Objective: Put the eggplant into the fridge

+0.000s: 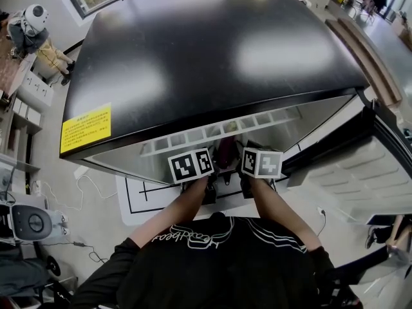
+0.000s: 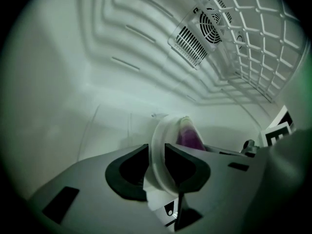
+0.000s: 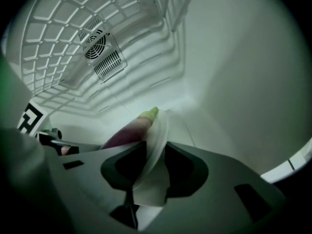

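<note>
Your black sleeves [image 1: 257,250] lead to both grippers, which reach side by side into the open fridge [image 1: 212,56]. The left gripper [image 2: 156,165] and the right gripper [image 3: 155,167] each straddle a rim of one white plate [image 2: 158,130]. The eggplant [image 2: 189,135] lies on that plate, between your two tools, inside the white compartment under the wire shelf [image 2: 253,48].

Both look released: the pads seem to stand just off the rim on either side instead of pinching it, though the left gap is very thin.

Your main risk is support. No view shows whether the plate's underside sits on the fridge floor. If it does not, slack jaws will let it drop or tip, and the eggplant could roll off toward the far wall.

The second risk is the pull-out. With the rims still between the pads, drawing back at an angle could catch an edge and drag the plate toward the near opening. One side snagging alone would tilt it. The two marker cubes [image 1: 191,166] sit close together, so twisting may knock them.
</note>
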`<state>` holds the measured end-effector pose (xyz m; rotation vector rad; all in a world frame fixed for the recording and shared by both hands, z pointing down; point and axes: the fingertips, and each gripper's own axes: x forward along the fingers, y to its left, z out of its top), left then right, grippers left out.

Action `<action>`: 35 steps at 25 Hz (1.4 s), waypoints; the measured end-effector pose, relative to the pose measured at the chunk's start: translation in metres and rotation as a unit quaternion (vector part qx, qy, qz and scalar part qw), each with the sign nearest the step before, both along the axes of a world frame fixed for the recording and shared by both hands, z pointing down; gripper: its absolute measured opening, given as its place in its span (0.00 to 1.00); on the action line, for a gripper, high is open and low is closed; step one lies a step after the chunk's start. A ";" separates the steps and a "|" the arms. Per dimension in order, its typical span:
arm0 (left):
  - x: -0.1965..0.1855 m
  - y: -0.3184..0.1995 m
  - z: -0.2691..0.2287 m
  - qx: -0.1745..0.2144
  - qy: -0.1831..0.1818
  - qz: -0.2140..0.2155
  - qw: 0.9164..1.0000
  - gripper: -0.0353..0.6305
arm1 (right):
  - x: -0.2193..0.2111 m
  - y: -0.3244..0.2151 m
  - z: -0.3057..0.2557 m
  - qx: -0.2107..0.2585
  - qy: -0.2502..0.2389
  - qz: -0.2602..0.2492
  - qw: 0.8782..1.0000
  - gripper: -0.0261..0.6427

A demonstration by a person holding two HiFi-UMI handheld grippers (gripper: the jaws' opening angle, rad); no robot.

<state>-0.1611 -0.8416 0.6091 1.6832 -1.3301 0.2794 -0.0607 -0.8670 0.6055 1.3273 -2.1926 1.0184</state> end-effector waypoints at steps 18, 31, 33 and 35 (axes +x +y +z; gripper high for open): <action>-0.003 0.015 -0.005 0.011 0.018 -0.003 1.000 0.23 | 0.009 0.002 0.003 0.040 0.133 -0.031 0.990 0.28; -0.001 0.036 -0.036 0.073 -0.014 0.015 0.997 0.22 | 0.026 0.026 -0.043 0.121 0.108 -0.027 0.986 0.29; 0.003 0.043 -0.044 0.085 -0.020 0.025 0.996 0.22 | 0.022 0.038 -0.051 0.126 0.081 -0.042 0.988 0.29; 0.006 0.051 -0.055 0.101 -0.025 0.034 0.994 0.22 | 0.021 0.052 -0.060 0.130 0.055 -0.053 0.989 0.29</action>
